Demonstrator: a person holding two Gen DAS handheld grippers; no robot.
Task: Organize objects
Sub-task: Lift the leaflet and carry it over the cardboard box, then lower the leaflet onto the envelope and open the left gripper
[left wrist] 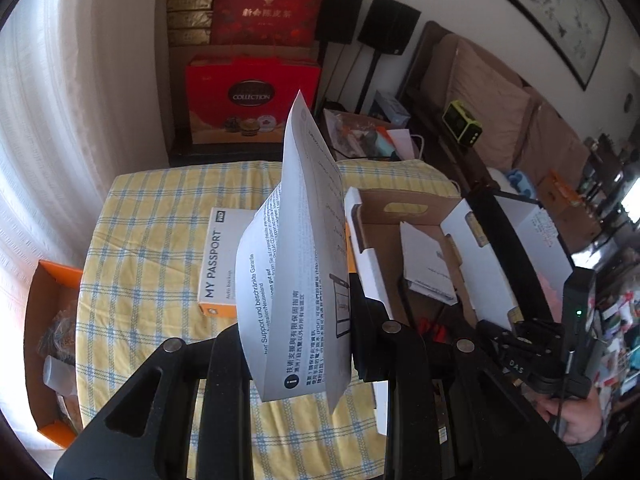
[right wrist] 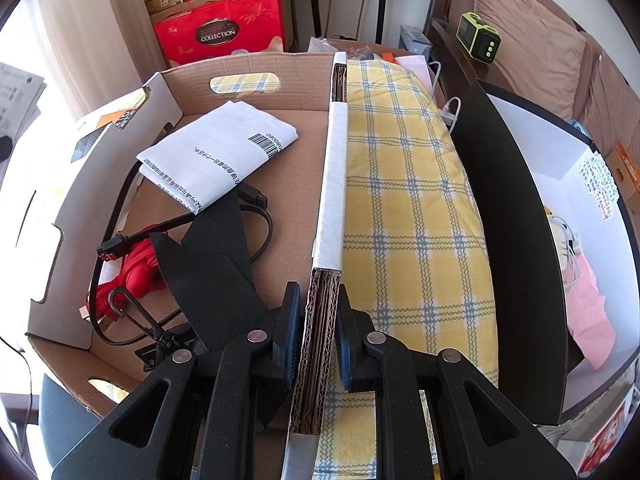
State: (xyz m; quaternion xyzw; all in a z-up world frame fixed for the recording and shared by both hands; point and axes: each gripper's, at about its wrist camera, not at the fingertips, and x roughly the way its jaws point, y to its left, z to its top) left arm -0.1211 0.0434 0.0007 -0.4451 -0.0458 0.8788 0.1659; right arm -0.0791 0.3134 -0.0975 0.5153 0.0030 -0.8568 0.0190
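My left gripper is clamped on a folded leaflet, held upright above the checked tablecloth. My right gripper pinches the right wall of the cardboard box. Inside lie a folded paper, black cable and strap. Bare cloth lies right of the wall; a My Passport box rests behind the leaflet.

Home living room: cushioned sofa, framed painting, stacked gift boxes.
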